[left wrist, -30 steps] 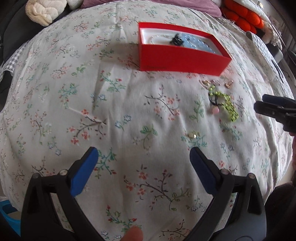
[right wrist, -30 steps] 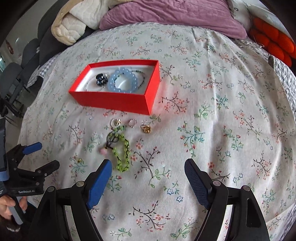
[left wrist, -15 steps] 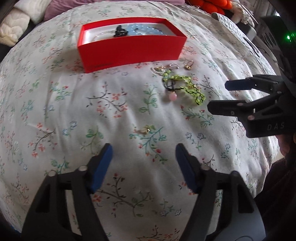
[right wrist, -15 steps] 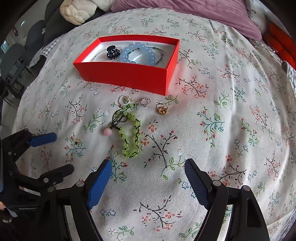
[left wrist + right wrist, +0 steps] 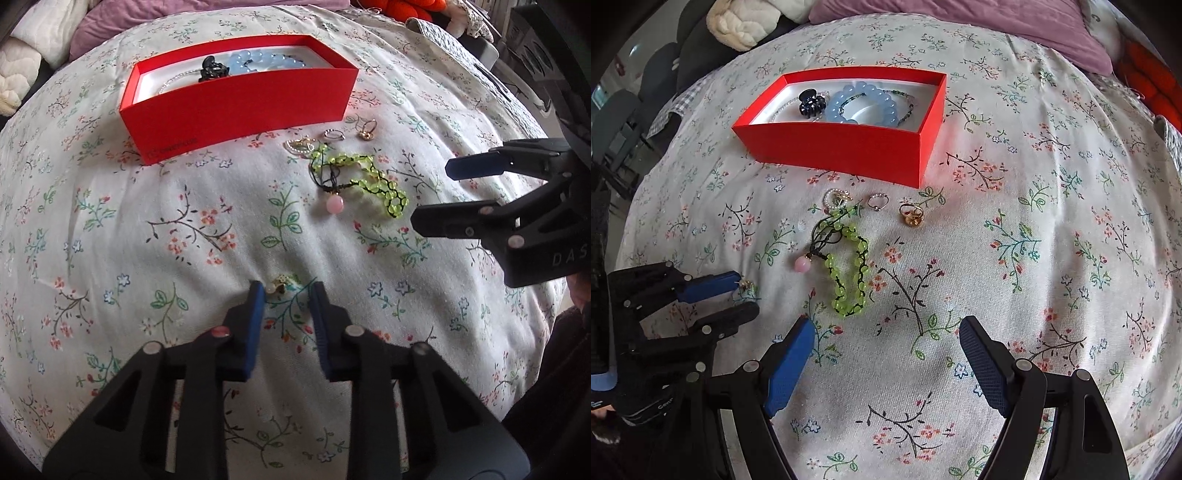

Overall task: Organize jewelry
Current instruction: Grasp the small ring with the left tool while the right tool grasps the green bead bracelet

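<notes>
A floral bedsheet [image 5: 1052, 229] is covering the work surface, and a red box [image 5: 849, 147] is sitting toward its far side, holding a pale blue bead bracelet [image 5: 864, 99], a dark hair claw [image 5: 811, 102] and thinner bead strands lying under them. Just near of the box, three small pieces are lying in a row: a pearl-trimmed ring [image 5: 836, 198] on the left, a thin silver ring [image 5: 878, 201] in the middle and a gold ring [image 5: 911, 215] on the right. A green bead bracelet [image 5: 849, 266] with black cord and a pink bead [image 5: 801, 264] is lying nearer still, its far end touching the pearl-trimmed ring. The left gripper [image 5: 286, 291] is pointing steeply down at the sheet with its jaws closing to a narrow gap; a small gold earring [image 5: 279, 286] is lying at the fingertips, right beside the left blue pad, and whether either pad is pressing on it cannot be told. In the right wrist view that same gripper is appearing at the left edge, with the earring [image 5: 747, 284] at its tips. The right gripper [image 5: 886, 339] is hovering over bare sheet near of the green bracelet, its jaws standing wide apart and gripping nothing.
</notes>
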Action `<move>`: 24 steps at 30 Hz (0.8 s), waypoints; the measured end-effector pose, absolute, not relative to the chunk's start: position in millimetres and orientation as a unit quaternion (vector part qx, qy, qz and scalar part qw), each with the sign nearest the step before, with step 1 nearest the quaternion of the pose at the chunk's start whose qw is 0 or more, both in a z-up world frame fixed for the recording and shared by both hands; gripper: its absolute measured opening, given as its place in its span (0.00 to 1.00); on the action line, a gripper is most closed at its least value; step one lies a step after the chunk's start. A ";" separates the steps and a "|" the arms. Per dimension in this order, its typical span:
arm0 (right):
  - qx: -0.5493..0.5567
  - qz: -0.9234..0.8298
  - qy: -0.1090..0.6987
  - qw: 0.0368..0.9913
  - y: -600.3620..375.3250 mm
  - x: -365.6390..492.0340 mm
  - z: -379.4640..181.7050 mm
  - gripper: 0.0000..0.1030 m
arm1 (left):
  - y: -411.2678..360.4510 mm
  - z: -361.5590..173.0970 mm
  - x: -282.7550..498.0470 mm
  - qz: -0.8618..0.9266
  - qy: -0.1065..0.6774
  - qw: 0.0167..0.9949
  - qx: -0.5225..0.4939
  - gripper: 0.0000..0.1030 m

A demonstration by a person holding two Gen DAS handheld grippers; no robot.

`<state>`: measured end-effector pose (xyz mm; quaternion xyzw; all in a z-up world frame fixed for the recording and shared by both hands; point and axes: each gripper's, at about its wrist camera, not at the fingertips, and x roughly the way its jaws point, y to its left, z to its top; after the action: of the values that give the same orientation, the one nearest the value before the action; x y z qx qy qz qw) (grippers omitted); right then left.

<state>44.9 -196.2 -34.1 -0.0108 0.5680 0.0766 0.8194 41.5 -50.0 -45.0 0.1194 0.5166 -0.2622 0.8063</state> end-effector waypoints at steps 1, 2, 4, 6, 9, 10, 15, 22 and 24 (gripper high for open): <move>-0.010 0.077 0.569 0.819 -196.5 45.7 -34.1 0.80 | -50.8 -45.2 41.7 -0.262 0.517 0.806 0.120 0.16; -0.009 0.076 0.569 0.818 -196.9 46.5 -34.6 0.80 | -52.1 -45.3 41.5 -0.262 0.516 0.806 0.122 0.12; -0.010 0.074 0.570 0.818 -197.4 48.2 -35.1 0.80 | -52.8 -44.8 40.2 -0.261 0.516 0.806 0.125 0.06; -0.009 0.072 0.570 0.818 -198.4 49.8 -35.8 0.80 | -56.5 -44.9 41.6 -0.258 0.516 0.807 0.125 0.05; -0.006 0.070 0.571 0.818 -200.7 51.2 -37.2 0.80 | -54.9 -42.4 44.3 -0.256 0.518 0.807 0.117 0.04; -0.004 0.070 0.571 0.818 -201.2 51.2 -37.4 0.80 | -53.8 -41.2 45.2 -0.256 0.519 0.808 0.114 0.04; 0.000 0.082 0.567 0.820 -197.9 51.7 -38.2 0.80 | -45.5 -37.1 47.5 -0.250 0.519 0.811 0.106 0.04; -0.001 0.090 0.568 0.818 -183.9 60.2 -44.8 0.68 | -37.1 -30.8 48.0 -0.240 0.517 0.816 0.090 0.04; -0.004 0.091 0.569 0.817 -178.1 63.5 -48.0 0.63 | -35.8 -30.0 48.1 -0.239 0.517 0.817 0.088 0.04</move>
<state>63.5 -178.1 -48.0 -0.0038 0.5687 0.0910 0.8175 48.1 -35.8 -30.0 0.0877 0.5173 -0.2394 0.8170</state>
